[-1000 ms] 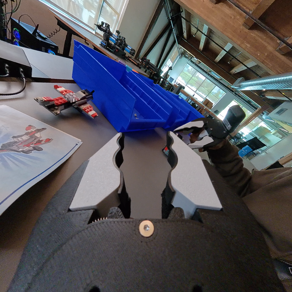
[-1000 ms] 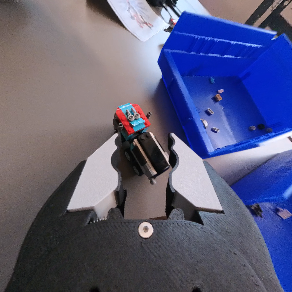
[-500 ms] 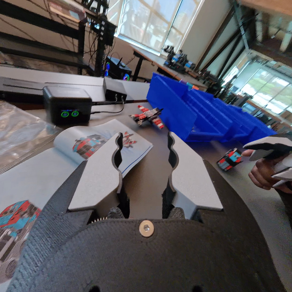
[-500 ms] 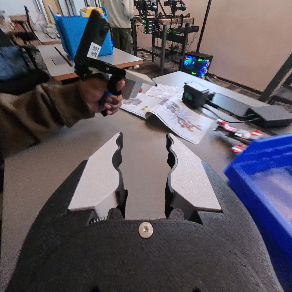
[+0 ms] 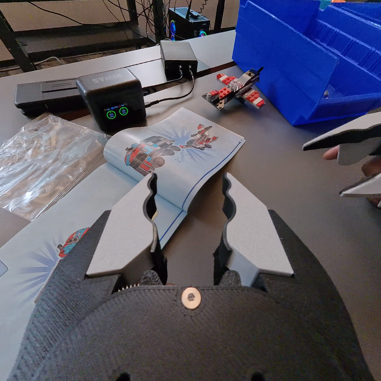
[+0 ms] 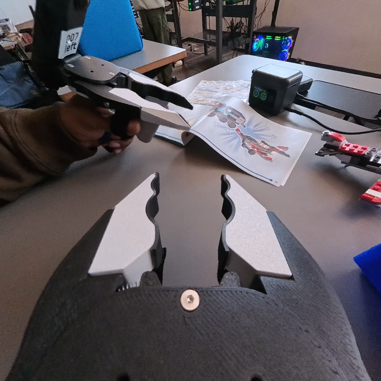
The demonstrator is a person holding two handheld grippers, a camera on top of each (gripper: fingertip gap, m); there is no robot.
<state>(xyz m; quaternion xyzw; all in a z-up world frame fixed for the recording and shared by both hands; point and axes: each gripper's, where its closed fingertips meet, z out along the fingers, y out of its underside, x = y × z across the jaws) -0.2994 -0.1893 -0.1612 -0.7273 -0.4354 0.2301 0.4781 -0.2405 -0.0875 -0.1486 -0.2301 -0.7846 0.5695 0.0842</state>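
Observation:
My left gripper (image 5: 189, 177) is open and empty. It hovers over the near edge of an open instruction booklet (image 5: 175, 160) lying on the dark table (image 5: 278, 185). The right wrist view shows the left gripper (image 6: 189, 117) with its fingertips just above the booklet (image 6: 247, 140) near the spine, without pinching it. My right gripper (image 6: 189, 178) is open and empty over the bare table (image 6: 123, 185). It also shows at the right edge of the left wrist view (image 5: 323, 170). A red, white and grey brick plane (image 5: 235, 90) stands beyond the booklet.
Blue bins (image 5: 309, 61) stand at the right; one corner (image 6: 371, 266) is near my right gripper. A black power box (image 5: 111, 97) with cables and a clear plastic bag (image 5: 41, 160) lie behind the booklet. A sleeved arm (image 6: 31, 140) holds the left gripper.
My right gripper left the small brick truck that stood between its fingers and turned toward the booklet. My left gripper swung left from the bins and tipped down over the booklet. Both stayed open.

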